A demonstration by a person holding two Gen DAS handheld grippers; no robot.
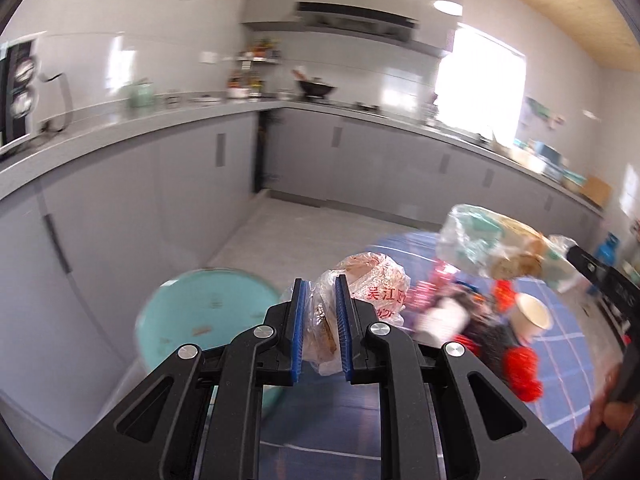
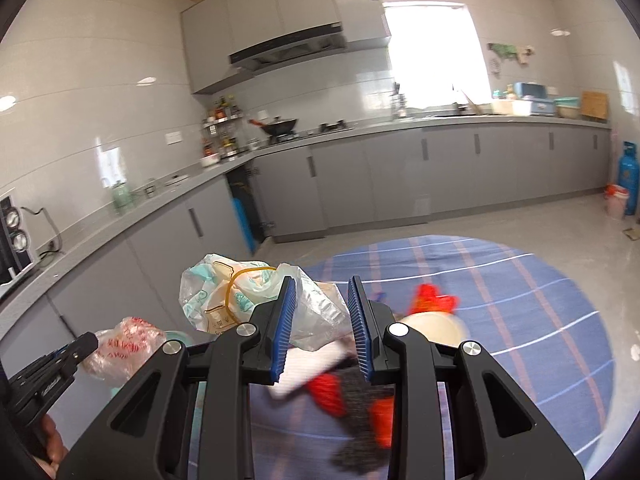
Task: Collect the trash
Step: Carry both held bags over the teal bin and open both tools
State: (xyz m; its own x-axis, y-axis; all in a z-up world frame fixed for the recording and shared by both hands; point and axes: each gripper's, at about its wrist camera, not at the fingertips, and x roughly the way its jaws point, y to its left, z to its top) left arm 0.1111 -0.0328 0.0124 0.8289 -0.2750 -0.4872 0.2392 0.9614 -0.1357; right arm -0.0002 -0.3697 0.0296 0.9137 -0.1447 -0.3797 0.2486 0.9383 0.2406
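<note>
The left gripper (image 1: pixel 320 280) is clamped on a crumpled clear bag with red print (image 1: pixel 376 284), its blue pads (image 1: pixel 298 320) squeezing the plastic and the brownish scrap inside it; the bag bulges out toward one o'clock of the fingertips. In the right wrist view this same bag (image 2: pixel 128 340) hangs at nine o'clock from the black tip of the left gripper (image 2: pixel 82 344), with a bit of the person's hand (image 2: pixel 54 446) showing low at the left edge. The right gripper (image 2: pixel 322 284) grips a second clear bag with green print (image 2: pixel 224 292), a yellow rubber band (image 2: pixel 236 280) looped around it; thin plastic fills the gap between its pads (image 2: pixel 285 320) and the bulk of the bag spills out toward ten o'clock. From the left wrist view that bag (image 1: pixel 492 244) is held in the air at two o'clock. Below both grippers lies a round blue table (image 2: pixel 520 300) with a checked cloth, carrying a white paper cup (image 1: pixel 534 312) and blurred red, white and dark-grey items (image 2: pixel 348 392) whose kind cannot be told. A pale turquoise round stool (image 1: pixel 208 308) sits at ten o'clock of the left gripper, beside the grey cabinets (image 1: pixel 140 208). A blue gas cylinder (image 2: pixel 628 176) stands at three o'clock by the far cabinets.
</note>
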